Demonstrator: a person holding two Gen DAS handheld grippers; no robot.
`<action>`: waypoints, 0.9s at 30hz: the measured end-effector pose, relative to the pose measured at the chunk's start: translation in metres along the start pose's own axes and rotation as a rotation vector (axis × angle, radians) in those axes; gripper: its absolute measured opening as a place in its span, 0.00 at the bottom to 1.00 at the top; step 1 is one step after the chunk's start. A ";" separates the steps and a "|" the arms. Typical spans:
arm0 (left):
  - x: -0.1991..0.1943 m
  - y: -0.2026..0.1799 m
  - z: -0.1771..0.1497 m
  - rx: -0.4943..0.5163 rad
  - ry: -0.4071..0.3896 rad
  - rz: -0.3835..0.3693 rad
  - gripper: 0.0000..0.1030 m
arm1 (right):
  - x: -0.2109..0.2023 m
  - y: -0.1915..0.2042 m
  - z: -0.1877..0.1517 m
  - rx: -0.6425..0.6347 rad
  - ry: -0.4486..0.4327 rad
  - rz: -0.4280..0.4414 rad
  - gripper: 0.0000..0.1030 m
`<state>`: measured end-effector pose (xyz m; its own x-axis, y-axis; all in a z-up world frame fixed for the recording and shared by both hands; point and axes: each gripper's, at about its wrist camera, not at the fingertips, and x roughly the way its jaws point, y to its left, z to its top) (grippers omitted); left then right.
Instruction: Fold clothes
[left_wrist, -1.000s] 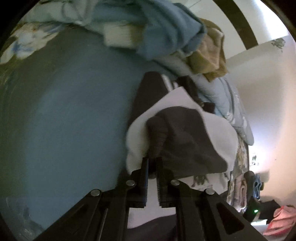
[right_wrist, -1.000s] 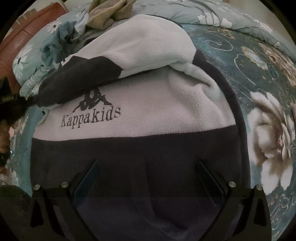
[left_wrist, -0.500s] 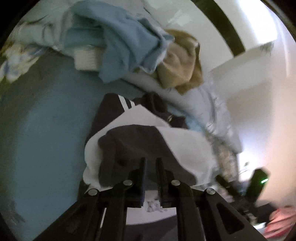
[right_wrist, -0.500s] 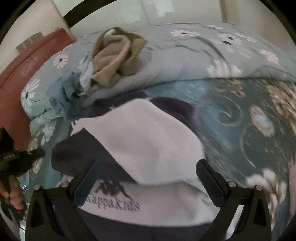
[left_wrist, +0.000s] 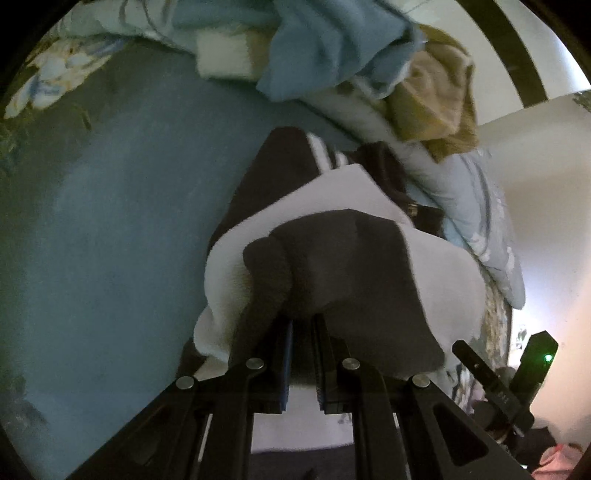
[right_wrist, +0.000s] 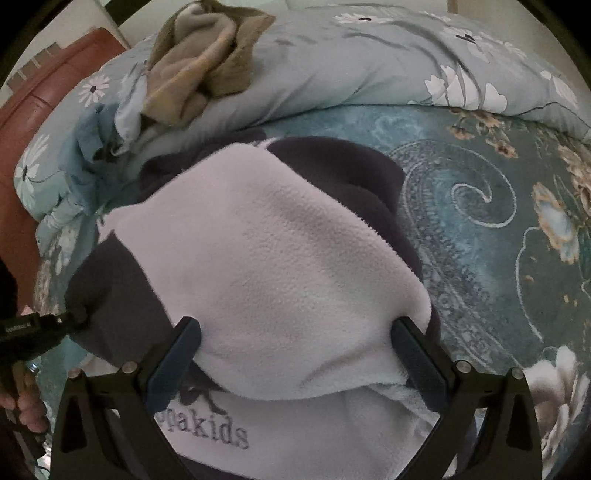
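1. A grey and dark fleece top lay on a bed with a teal flowered cover, just in front of a heap of unfolded clothes on the quilt.
2. The step in hand looked like folding a sleeve across the body of the fleece top.
3. The left gripper had its jaws nearly closed, pinching the dark cuff at the fleece top's left edge.
4. The right gripper held its jaws wide apart, astride the folded grey panel; whether its pads pressed the cloth was unclear.
5. The next move likely called for laying the cuff flat on the fleece top, then letting go.
6. The chest lettering was partly covered by the fold, the fleece top's lower hem was cut off, and the left wrist view was dim and blurred.
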<state>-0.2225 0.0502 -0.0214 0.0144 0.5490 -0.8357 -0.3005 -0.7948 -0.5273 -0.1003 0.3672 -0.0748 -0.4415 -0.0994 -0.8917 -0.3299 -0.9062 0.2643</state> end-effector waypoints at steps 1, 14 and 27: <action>-0.006 0.001 -0.004 0.014 -0.001 -0.006 0.17 | -0.007 -0.001 -0.003 0.001 -0.010 0.021 1.00; -0.062 0.083 -0.068 -0.082 0.090 0.022 0.63 | -0.074 -0.110 -0.139 0.182 0.038 0.054 1.00; -0.050 0.104 -0.141 -0.199 0.269 0.017 0.66 | -0.078 -0.125 -0.188 0.285 0.147 0.380 1.00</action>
<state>-0.1198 -0.0963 -0.0559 0.2704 0.4679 -0.8414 -0.1116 -0.8528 -0.5101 0.1324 0.4110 -0.1072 -0.4590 -0.4768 -0.7497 -0.3922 -0.6484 0.6525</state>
